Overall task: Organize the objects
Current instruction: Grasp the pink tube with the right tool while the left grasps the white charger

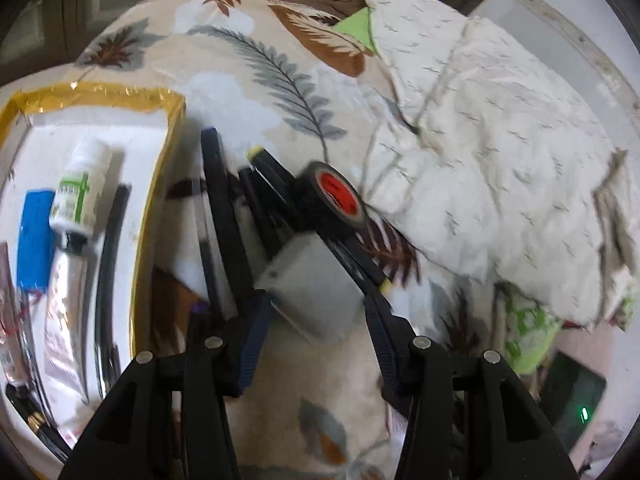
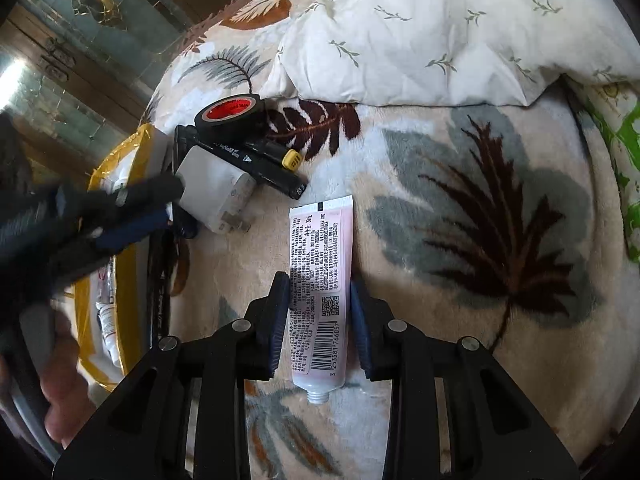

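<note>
My left gripper [image 1: 316, 304] has its jaws around a white charger block [image 1: 312, 288] lying on the leaf-print blanket; the pads touch its sides. Behind it lie black markers [image 1: 272, 184] and a black tape roll with a red core [image 1: 336, 194]. The yellow-rimmed tray [image 1: 160, 168] at left holds a white bottle [image 1: 80, 188], a blue item [image 1: 34, 240] and a silver tube [image 1: 64, 312]. My right gripper [image 2: 320, 320] straddles a pink-white tube [image 2: 320, 280] lying flat on the blanket, its pads against the tube's sides. The charger [image 2: 216, 192], tape [image 2: 230, 118] and left gripper [image 2: 120, 216] show at left there.
A crumpled white quilt [image 1: 480, 140] lies to the right and behind. The blanket [image 2: 480, 220] covers the bed. A wooden cabinet with glass [image 2: 80, 40] stands beyond the bed's left edge. Green fabric [image 1: 528, 332] hangs at the right edge.
</note>
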